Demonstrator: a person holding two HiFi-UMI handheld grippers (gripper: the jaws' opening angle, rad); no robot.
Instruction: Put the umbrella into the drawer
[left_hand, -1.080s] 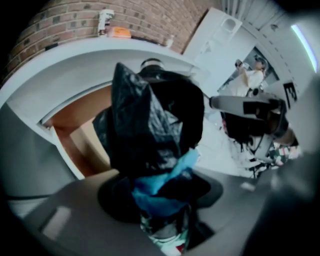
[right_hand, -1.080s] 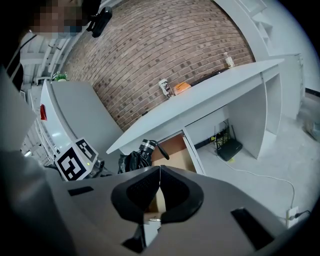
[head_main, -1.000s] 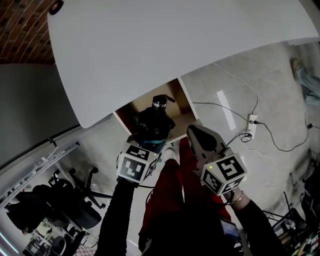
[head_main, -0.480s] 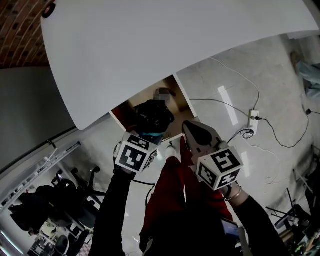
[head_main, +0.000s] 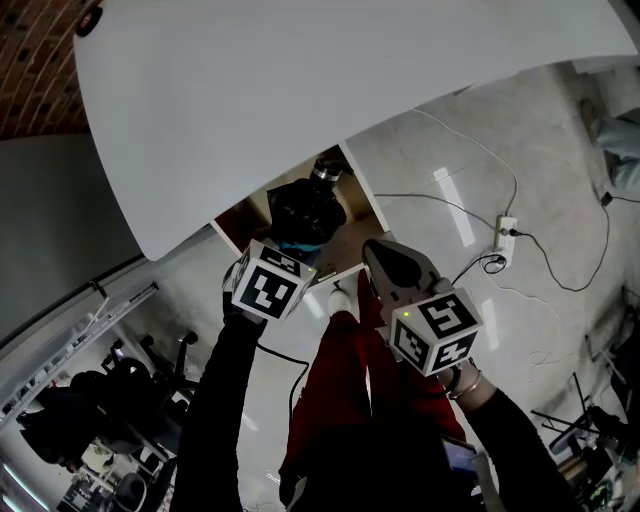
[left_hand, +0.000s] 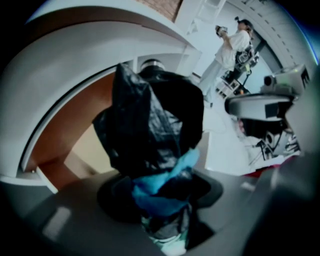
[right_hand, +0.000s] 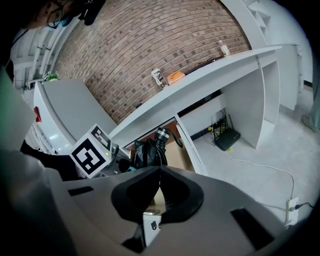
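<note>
The left gripper (head_main: 300, 246) is clamping the umbrella (head_main: 305, 212), a folded black bundle with a blue strap showing at the pinch. In the left gripper view the jaws of the left gripper (left_hand: 160, 195) are pressing on the lower end of that bundle (left_hand: 150, 125), standing wide around its crumpled fabric. In the head view the umbrella is sitting over the open drawer (head_main: 238, 220), whose brown wooden inside is showing under the edge of the white desk top (head_main: 300, 90). Its ringed metal cap (head_main: 327, 172) is pointing toward 1 o'clock and reaching just under that edge. Whether the umbrella is touching the drawer floor cannot be told. The left gripper is pointing steeply down, with its marker cube (head_main: 270, 290) lying at 7 o'clock from the umbrella. The right gripper (head_main: 378, 258) is hovering at 4 o'clock from the umbrella, just beside the drawer's front corner, and it is gripping nothing. In the right gripper view its jaws (right_hand: 159, 171) are resting together, and the drawer (right_hand: 172, 156) and the umbrella (right_hand: 148, 152) are showing beyond them at 12 o'clock. A power strip (head_main: 503, 245) with trailing cables is lying on the pale floor at 3 o'clock, well apart from both grippers.
</note>
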